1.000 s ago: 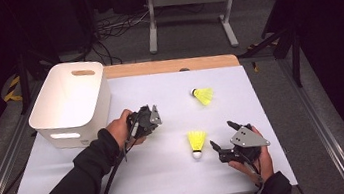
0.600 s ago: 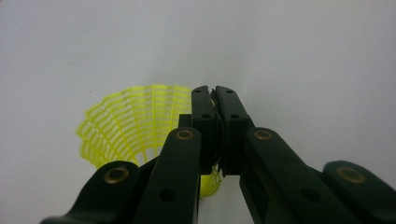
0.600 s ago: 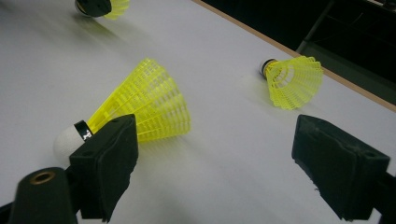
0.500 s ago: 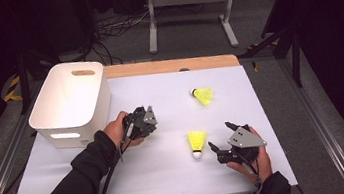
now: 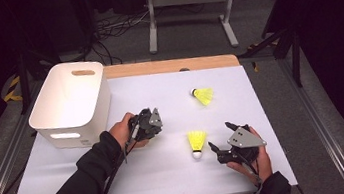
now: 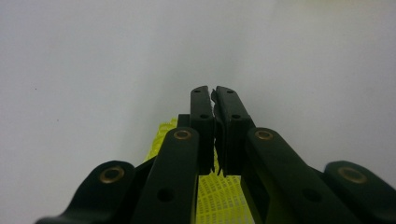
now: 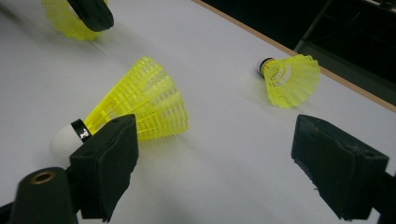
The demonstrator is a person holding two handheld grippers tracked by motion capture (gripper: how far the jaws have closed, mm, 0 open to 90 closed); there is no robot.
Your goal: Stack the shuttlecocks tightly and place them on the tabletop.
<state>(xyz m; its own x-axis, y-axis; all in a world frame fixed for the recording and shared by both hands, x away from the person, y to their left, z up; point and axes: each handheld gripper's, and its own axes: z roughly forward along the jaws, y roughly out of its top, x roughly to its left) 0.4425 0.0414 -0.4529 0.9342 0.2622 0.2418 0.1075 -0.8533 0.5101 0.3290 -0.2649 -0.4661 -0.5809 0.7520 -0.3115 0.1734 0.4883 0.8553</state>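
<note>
White tabletop, dim room. Left gripper (image 5: 149, 124) clamped on a yellow shuttlecock (image 6: 219, 196), near the white bin (image 5: 71, 104); pinch looks thin, probably skirt mesh, could slip. Right gripper (image 5: 227, 145) wide open, empty.

White storage bin (image 5: 72, 102) with 1 handle slot stands at the left edge of the white-covered table (image 5: 263, 115); wooden edge at rear.

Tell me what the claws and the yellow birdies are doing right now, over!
Left claw shut on a yellow shuttlecock. Right claw open, beside the near shuttlecock. Far shuttlecock lies untouched. White bin close by, nothing in the way.
</note>
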